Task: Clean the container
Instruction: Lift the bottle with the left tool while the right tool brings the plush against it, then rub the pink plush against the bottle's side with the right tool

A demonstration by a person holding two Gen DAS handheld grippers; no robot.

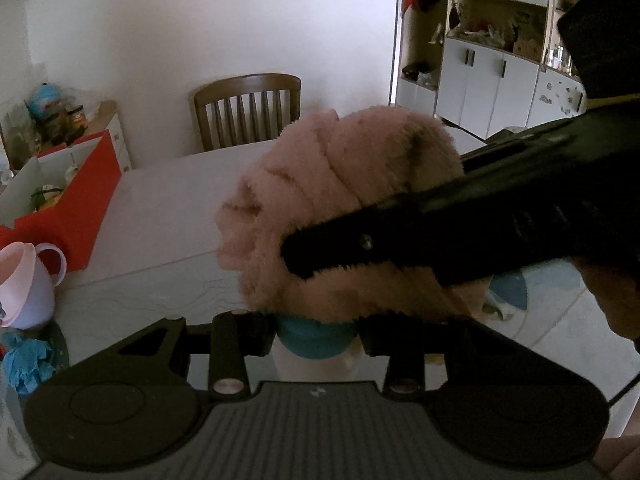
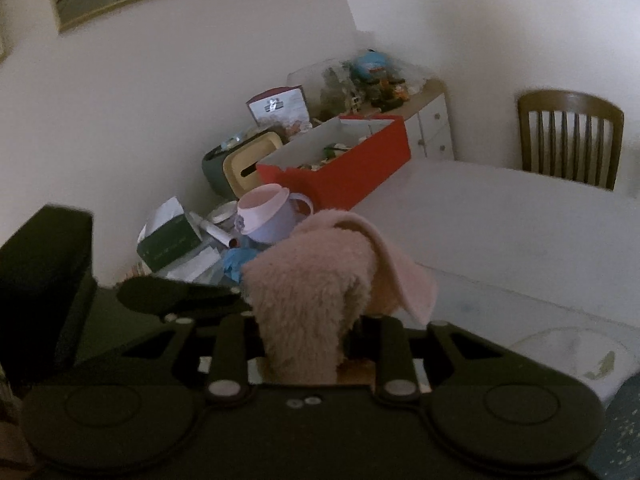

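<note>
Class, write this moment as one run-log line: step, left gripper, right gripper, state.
step: wiping | left gripper: shut on teal-topped container | right gripper: shut on fluffy pink cloth | state: cloth covering container top

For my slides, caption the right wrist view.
Right gripper shut on a fluffy pink cloth above the white table.

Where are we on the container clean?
Mid-wipe, apparently. Right gripper grips the pink cloth; the left gripper holds something teal-topped, mostly hidden under it. Nothing looks finished or put down; whether it's clean can't be told.
</note>
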